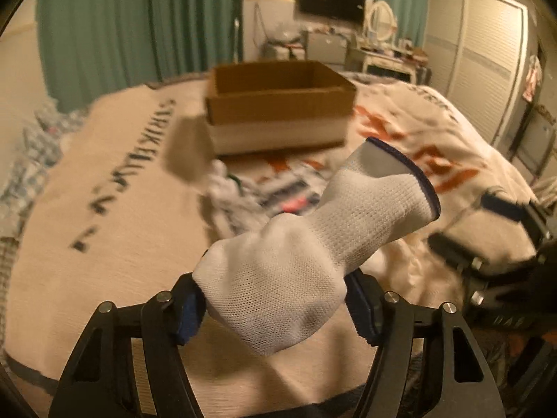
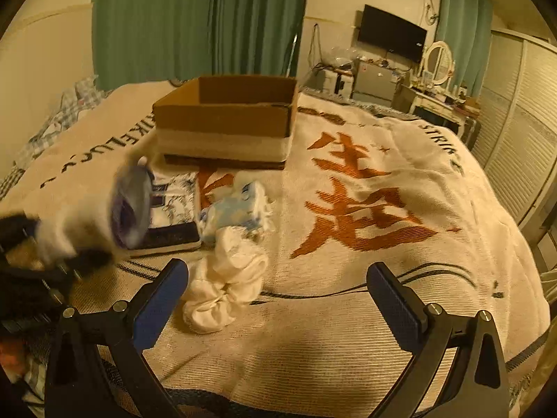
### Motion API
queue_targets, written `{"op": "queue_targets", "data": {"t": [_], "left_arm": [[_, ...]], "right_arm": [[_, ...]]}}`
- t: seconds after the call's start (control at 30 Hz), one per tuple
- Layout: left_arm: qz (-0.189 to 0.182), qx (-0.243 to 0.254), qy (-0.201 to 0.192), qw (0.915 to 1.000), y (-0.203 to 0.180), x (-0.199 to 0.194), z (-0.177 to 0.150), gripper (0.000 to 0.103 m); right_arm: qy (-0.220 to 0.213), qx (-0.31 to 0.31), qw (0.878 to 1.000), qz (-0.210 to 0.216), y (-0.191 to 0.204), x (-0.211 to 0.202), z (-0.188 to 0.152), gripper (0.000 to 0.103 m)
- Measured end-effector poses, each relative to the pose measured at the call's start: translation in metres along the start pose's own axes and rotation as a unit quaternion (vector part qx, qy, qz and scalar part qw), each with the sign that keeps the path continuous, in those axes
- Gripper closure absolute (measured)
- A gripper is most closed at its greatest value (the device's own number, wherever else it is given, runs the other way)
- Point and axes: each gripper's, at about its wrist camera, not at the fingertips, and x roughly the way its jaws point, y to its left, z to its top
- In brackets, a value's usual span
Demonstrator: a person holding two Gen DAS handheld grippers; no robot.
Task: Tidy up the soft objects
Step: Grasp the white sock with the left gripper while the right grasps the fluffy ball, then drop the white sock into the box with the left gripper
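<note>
Two tools over the bed: the left tool (image 1: 275,308) grips a white knitted glove with a dark blue cuff (image 1: 313,244); the right tool (image 2: 276,299) gapes wide, holding nothing, above crumpled white cloth (image 2: 226,278); the open brown cardboard box (image 2: 226,118) sits beyond on the cream blanket with orange characters (image 2: 365,313).

Your left black plastic two-finger gripper (image 1: 275,308) has blue textured pads (image 1: 189,317) and round silver screws. Your right black plastic gripper (image 2: 276,299) matches it, with ribbed blue pads (image 2: 158,301) on open triangular frames.

Bed (image 2: 348,331): cardboard box (image 2: 222,118), white cloth (image 2: 226,278), folded textiles (image 2: 174,209).
</note>
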Motion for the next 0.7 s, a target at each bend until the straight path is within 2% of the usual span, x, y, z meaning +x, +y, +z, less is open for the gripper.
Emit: {"op": "queue_targets", "data": {"t": [0.07, 0.2, 0.27, 0.33, 0.43, 0.5, 0.6, 0.7], "left_arm": [[0.014, -0.008, -0.003, 0.9999, 0.009, 0.001, 0.002, 0.036], [0.018, -0.017, 0.004, 0.9997, 0.016, 0.008, 0.004, 0.036], [0.016, -0.018, 0.007, 0.9997, 0.017, 0.009, 0.003, 0.036], [0.013, -0.016, 0.008, 0.9997, 0.017, 0.009, 0.001, 0.036], [0.01, -0.014, 0.007, 0.9998, 0.016, 0.008, 0.0, 0.036], [0.01, -0.013, 0.005, 0.9999, 0.016, 0.007, -0.001, 0.036], [0.012, -0.012, 0.0, 0.9999, 0.015, 0.003, 0.0, 0.036], [0.015, -0.011, -0.007, 0.9998, 0.015, -0.001, 0.003, 0.036]], "right_arm": [[0.017, -0.004, 1.0, 0.018, 0.008, 0.013, -0.001, 0.002], [0.054, -0.019, 0.998, 0.04, 0.023, 0.037, -0.004, 0.007], [0.072, -0.019, 0.996, 0.042, 0.025, 0.049, -0.006, 0.016], [0.076, -0.004, 0.996, 0.05, 0.021, 0.052, -0.007, 0.02], [0.068, 0.02, 0.995, 0.065, 0.012, 0.048, -0.006, 0.038], [0.071, 0.026, 0.994, 0.074, 0.012, 0.048, -0.007, 0.072], [0.063, 0.024, 0.995, 0.08, 0.013, 0.042, -0.007, 0.084], [0.041, 0.016, 0.996, 0.077, 0.015, 0.03, -0.002, 0.089]]}}
